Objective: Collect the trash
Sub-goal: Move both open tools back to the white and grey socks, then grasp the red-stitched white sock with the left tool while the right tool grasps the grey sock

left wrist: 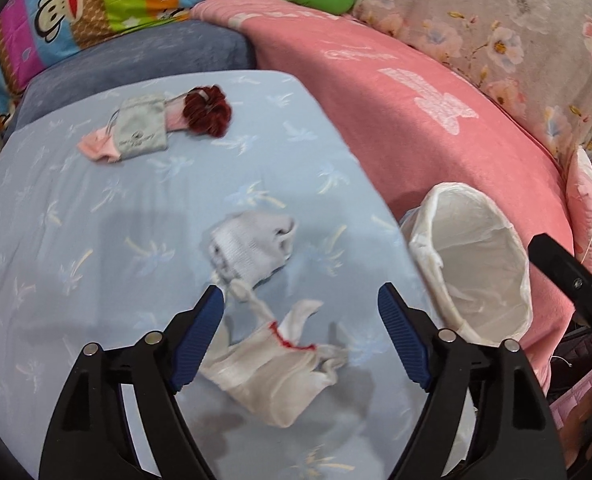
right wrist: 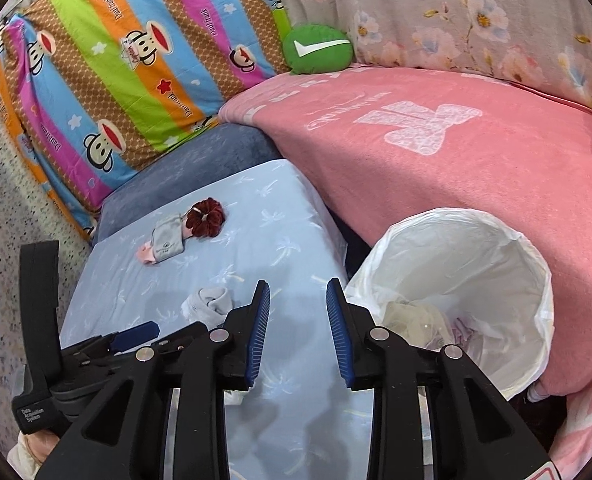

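Surface is a bed covered by a light blue sheet (left wrist: 96,208) with a faint palm-tree print, a darker blue cushion (left wrist: 144,60) at its far end; all places below relative to the lined trash bin (left wrist: 480,256), which stands off the sheet's right edge, against a pink blanket (left wrist: 416,92) with a pale bear motif. Bin has a white plastic liner folded over the rim; in the right wrist view some crumpled pale stuff (right wrist: 436,320) sits in its bottom. Left of the bin, on the sheet: a balled light grey sock (left wrist: 256,244), and nearer the camera a white sock with red stitching (left wrist: 284,364), lying flat between the left hand-held gripper (left wrist: 300,304) fingers but not touched; that gripper is spread wide and has nothing in it. Far left of the bin, toward the cushion: a dark red scrunchie (left wrist: 208,110), a small grey drawstring pouch (left wrist: 142,128) and a pink sock (left wrist: 96,148) bunched together, touching. Right hand-held gripper (right wrist: 298,292) hovers just left of the bin rim over the sheet, fingers parted a moderate gap, holding nothing. Behind the bin: a striped monkey-print pillow (right wrist: 108,64), a green round cushion with a white tick (right wrist: 318,48), a grey floral quilt (right wrist: 456,12). Speckled floor (right wrist: 0,240) far left of the bin
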`<state>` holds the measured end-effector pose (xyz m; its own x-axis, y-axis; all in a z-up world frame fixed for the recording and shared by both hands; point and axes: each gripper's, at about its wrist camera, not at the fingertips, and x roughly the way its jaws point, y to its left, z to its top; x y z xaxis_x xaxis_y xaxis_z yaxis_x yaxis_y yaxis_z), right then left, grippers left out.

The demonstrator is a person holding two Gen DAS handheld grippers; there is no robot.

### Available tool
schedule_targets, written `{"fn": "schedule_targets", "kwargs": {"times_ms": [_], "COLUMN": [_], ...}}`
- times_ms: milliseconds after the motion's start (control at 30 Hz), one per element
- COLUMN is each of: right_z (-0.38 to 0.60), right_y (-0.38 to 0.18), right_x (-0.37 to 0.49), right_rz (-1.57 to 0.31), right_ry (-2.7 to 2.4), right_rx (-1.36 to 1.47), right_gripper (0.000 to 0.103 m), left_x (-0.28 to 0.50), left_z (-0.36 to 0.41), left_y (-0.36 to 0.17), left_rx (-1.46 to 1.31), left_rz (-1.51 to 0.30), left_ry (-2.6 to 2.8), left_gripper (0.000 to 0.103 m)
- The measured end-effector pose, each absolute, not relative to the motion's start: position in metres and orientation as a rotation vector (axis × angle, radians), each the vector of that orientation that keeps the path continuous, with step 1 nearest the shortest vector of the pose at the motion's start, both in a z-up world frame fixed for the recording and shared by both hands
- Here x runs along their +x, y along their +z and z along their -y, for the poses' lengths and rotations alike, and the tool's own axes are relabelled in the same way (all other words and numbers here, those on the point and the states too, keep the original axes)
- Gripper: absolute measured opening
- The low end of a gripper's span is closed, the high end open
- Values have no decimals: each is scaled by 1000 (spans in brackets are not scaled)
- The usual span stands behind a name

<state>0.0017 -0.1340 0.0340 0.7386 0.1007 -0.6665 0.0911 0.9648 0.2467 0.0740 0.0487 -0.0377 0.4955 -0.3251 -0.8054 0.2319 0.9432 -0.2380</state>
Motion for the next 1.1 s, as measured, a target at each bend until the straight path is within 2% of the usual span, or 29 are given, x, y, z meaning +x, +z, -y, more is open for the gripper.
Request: {"fn": "schedule_targets", "kwargs": {"times_ms": [133, 533, 600, 633, 700, 767, 800, 867, 1100], "right_z": [121, 88, 83, 80, 76, 71, 68, 63, 42], "right_y": [30, 17, 14, 12, 10, 7, 6, 3, -10], "right_x": [7, 22, 24, 26, 28, 32, 34, 37, 51], "right_rz": [-757, -804, -812, -818, -827, -837, -841, -851, -888], "right_ry": [19, 56, 62, 65, 71, 80, 85, 91, 114], "right_rx": [260, 223, 215, 212, 208, 204, 201, 194, 176], "right_gripper": [31, 31, 31, 31, 31, 31, 31, 31, 31], "left_x": [70, 61, 59, 58, 57, 57, 57, 58, 66], "left_z": [-62, -82, -83, -83, -83, -84, -84, -87, -101], "left_y": [-52, -93, -95, -96, -97, -95, -95, -94, -88], "left_rx": [-109, -142, -151, -155, -153, -150, -152, -162, -184], "left_rz": [-1032, -1133, -1141, -1146, -1145, -1143, -1143, -1143, -1123], "left_ry": [-318, -317, -328, -341, -354, -369, -372, -378, -372], "left_gripper": [83, 83, 80, 75, 71, 58, 56, 41, 15]}}
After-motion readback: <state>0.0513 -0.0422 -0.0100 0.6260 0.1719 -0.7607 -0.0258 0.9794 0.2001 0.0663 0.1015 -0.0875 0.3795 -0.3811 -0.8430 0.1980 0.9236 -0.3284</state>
